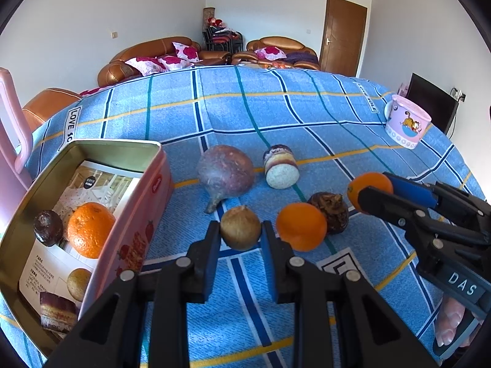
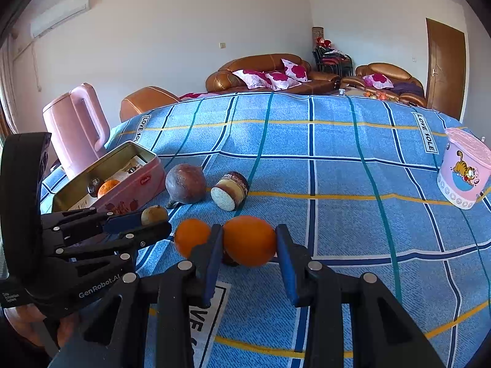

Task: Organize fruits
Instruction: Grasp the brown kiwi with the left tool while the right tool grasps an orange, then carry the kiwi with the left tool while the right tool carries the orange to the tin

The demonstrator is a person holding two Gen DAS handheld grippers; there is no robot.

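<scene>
The left gripper's (image 1: pixel 241 234) fingers clenched a brown round fruit (image 1: pixel 240 228) on the tabletop (image 1: pixel 307 107), the tin box (image 1: pixel 129 202) at nine o'clock; the right gripper's (image 2: pixel 249 240) fingers clenched an orange (image 2: pixel 249 240).

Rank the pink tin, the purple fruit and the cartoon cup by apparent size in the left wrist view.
1. Pink tin, clearly largest, though nearest.
2. Purple fruit.
3. Cartoon cup, close to the fruit and farther away, so unsure.

Four oranges (image 1: pixel 301 226) were counted, one in the tin (image 1: pixel 129 214). Two brown round fruits (image 1: pixel 240 227), two dark fruits (image 1: pixel 330 211), two cake pieces (image 1: pixel 280 166), one purple fruit (image 1: pixel 225 171), one kettle (image 2: pixel 76 128) and one tub (image 1: pixel 406 122) were seen.
</scene>
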